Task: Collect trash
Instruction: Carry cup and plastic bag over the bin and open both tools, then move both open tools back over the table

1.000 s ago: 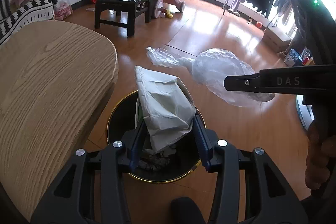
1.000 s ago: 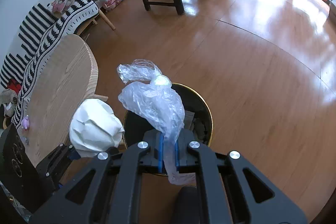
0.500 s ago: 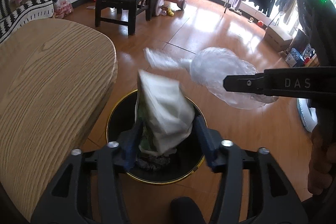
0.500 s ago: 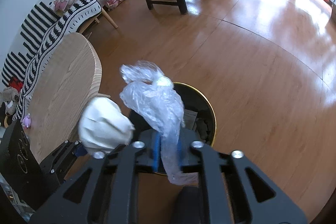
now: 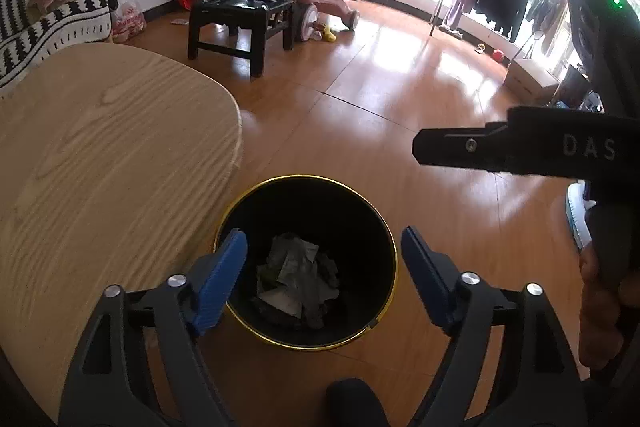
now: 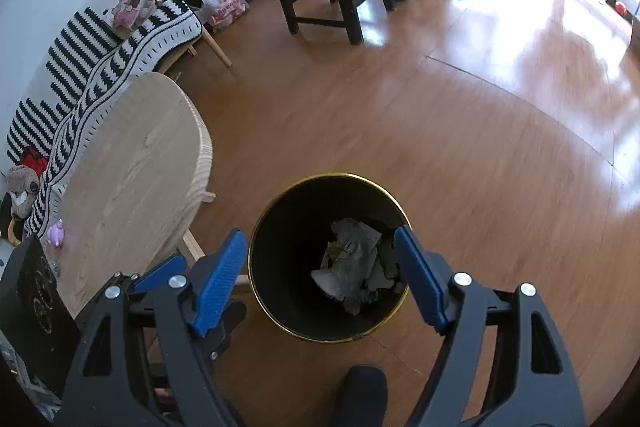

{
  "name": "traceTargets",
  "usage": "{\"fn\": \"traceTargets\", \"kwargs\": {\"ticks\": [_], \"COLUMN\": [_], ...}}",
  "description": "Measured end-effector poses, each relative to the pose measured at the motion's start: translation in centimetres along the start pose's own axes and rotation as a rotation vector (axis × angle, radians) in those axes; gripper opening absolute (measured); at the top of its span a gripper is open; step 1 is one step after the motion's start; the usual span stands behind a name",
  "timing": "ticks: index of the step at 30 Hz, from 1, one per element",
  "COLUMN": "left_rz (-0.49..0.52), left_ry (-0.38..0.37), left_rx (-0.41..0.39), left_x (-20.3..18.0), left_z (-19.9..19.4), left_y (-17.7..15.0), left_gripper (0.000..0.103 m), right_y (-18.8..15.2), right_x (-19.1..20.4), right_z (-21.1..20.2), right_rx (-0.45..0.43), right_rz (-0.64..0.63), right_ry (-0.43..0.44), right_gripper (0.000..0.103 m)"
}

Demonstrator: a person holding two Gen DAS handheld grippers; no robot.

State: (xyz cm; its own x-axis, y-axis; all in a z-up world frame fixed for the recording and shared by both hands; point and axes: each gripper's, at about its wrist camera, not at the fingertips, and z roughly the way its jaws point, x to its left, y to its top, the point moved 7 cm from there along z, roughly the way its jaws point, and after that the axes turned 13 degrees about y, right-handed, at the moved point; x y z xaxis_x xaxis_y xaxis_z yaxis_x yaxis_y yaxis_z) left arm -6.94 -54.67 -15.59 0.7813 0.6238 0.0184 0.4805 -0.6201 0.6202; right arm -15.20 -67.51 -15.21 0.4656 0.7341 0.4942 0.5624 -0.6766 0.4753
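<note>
The left gripper [image 5: 322, 275] and right gripper [image 6: 320, 275] have just been opening; nothing sits between their jaws now. The white paper bag and clear plastic bag they held above the bin [image 5: 280, 187] have left them, and crumpled trash [image 5: 298, 283] lies inside it.

1. Left gripper [image 5: 322, 267] over black bin [image 5: 372, 227], jaws just been opening, nothing between them.
2. Crumpled trash [image 5: 298, 277] lies inside bin.
3. Wooden table [image 5: 100, 167] just beside bin.
4. Right gripper [image 5: 520, 151] at right.

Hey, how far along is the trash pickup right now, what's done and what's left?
Done: crumpled paper and wrappers lie at the bottom of the black, gold-rimmed round bin.

In hand: nothing. The left gripper and right gripper both hang open above the bin, their jaws just having opened with nothing between them.

Left: no loose trash shows on the light wooden table; a tiny purple figure sits there.
</note>
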Motion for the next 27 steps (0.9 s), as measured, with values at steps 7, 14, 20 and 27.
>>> {"fn": "traceTargets", "kwargs": {"ticks": [7, 14, 20, 27], "left_rz": [-0.056, -0.183, -0.412, -0.727], "left_ry": [0.036, 0.243, 0.459, 0.622], "left_rx": [-0.056, -0.100, -0.028, 0.026], "left_x": [3.6, 14.3, 27.8, 41.9], "left_z": [-4.6, -9.1, -11.9, -15.1], "left_y": [0.4, -0.4, -4.3, -10.2], "left_gripper": [0.089, 0.095, 0.095, 0.095], "right_y": [0.8, 0.6, -1.2, -4.8], "right_x": [2.9, 10.0, 19.3, 29.6], "right_z": [-0.8, 1.1, 4.7, 10.1], "right_rx": [-0.055, -0.049, 0.005, 0.094], "right_rz": [-0.035, -0.123, -0.230, -0.347], "right_ry": [-0.004, 0.032, 0.091, 0.144], "right_gripper": [0.079, 0.085, 0.087, 0.087]}}
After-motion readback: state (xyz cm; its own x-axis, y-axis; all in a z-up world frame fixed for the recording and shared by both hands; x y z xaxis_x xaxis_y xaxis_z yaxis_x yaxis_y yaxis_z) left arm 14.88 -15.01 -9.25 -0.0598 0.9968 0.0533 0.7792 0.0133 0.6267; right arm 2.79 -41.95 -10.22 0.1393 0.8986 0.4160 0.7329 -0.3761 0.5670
